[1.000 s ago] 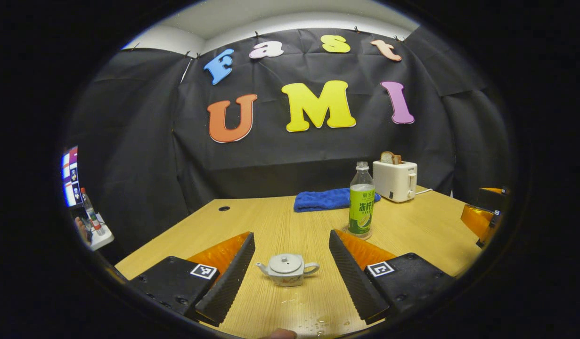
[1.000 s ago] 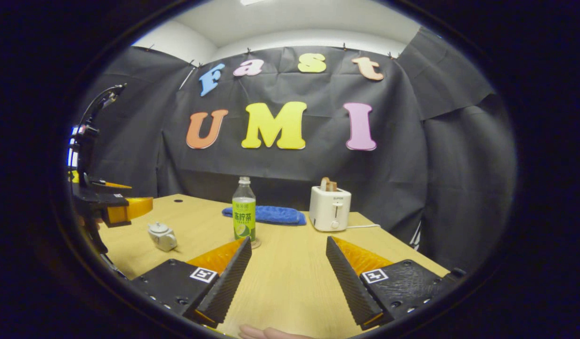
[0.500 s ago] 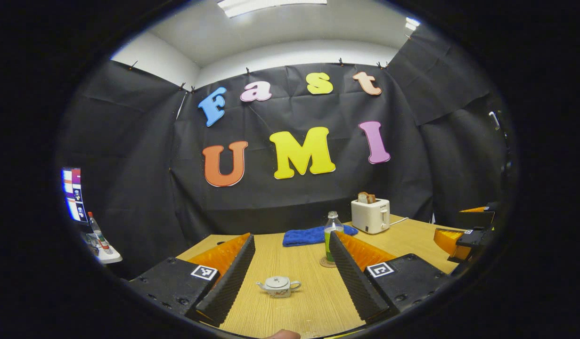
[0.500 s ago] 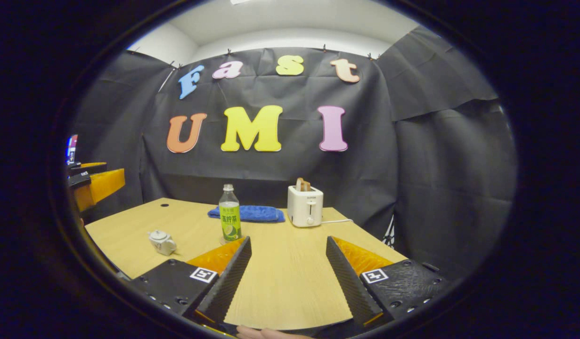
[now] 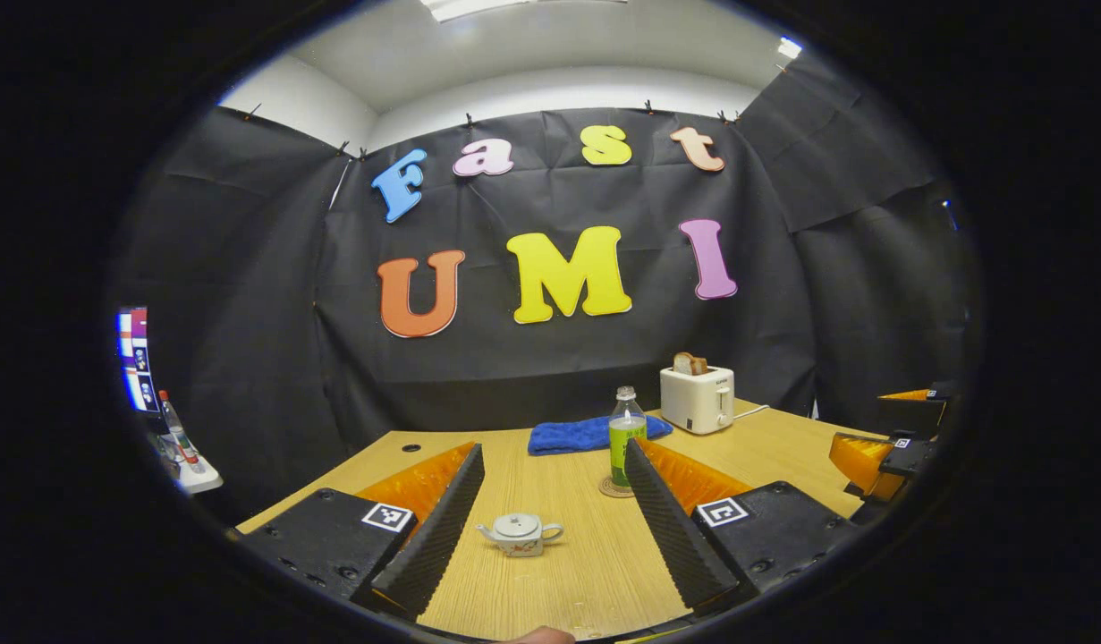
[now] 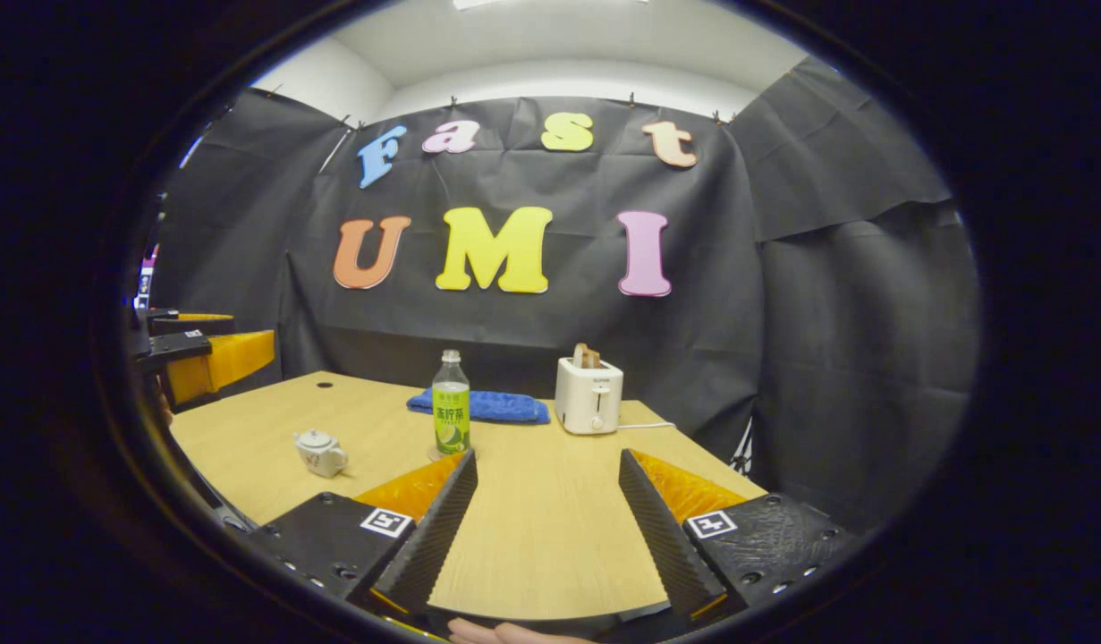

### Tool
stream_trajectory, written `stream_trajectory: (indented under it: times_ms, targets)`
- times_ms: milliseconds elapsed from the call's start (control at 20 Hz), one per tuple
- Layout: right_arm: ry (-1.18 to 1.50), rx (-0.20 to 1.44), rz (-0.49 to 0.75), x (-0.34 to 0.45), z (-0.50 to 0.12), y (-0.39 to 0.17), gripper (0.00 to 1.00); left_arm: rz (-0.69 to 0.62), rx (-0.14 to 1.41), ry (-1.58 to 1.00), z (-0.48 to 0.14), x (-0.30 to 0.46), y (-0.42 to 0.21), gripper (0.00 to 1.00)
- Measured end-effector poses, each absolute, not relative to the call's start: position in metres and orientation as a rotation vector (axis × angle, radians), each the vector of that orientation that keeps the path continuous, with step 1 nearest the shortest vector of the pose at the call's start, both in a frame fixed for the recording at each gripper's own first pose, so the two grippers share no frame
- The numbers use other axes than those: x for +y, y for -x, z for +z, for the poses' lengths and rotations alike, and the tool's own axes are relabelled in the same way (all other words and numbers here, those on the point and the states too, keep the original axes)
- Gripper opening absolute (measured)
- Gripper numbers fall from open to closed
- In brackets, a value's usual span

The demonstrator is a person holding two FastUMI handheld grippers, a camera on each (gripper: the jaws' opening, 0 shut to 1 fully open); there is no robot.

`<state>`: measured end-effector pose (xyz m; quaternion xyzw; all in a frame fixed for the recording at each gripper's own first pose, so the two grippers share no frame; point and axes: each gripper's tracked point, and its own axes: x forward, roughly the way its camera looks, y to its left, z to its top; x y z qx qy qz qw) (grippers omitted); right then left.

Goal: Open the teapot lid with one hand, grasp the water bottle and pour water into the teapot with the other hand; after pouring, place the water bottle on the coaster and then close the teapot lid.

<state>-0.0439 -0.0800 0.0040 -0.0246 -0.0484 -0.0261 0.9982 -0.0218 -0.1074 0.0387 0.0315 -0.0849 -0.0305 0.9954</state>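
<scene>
Looking at both grippers, left gripper (image 5: pixel 550 528) and right gripper (image 6: pixel 546 523): jaws wide apart, holding nothing. Teapot (image 5: pixel 520 534) lid on, bottle (image 6: pixel 451 404) on coaster (image 5: pixel 615 487) nearby. Risk: bottle tall + narrow, bump on approach tips it; lid knob tiny, could slip

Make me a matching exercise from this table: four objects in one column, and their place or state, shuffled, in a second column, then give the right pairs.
Objects
1. water bottle
2. teapot
3. blue cloth
4. toaster

Place or state
A. lies flat at the back of the table, behind the bottle
B. stands upright on a round coaster
C. has a slice of bread sticking out of the top
D. sits on the bare wood with its lid on, ahead of the open left gripper

Pairs: 1-B, 2-D, 3-A, 4-C
</scene>
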Motion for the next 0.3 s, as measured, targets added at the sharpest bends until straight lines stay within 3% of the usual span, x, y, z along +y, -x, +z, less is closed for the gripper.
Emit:
stream_trajectory:
  times_ms: [300]
  targets:
    - [0.056,-0.1,-0.052,-0.0787,0.0055,0.0448,0.95,-0.069,-0.182,-0.08,0.0394,-0.1123,0.0235,0.99]
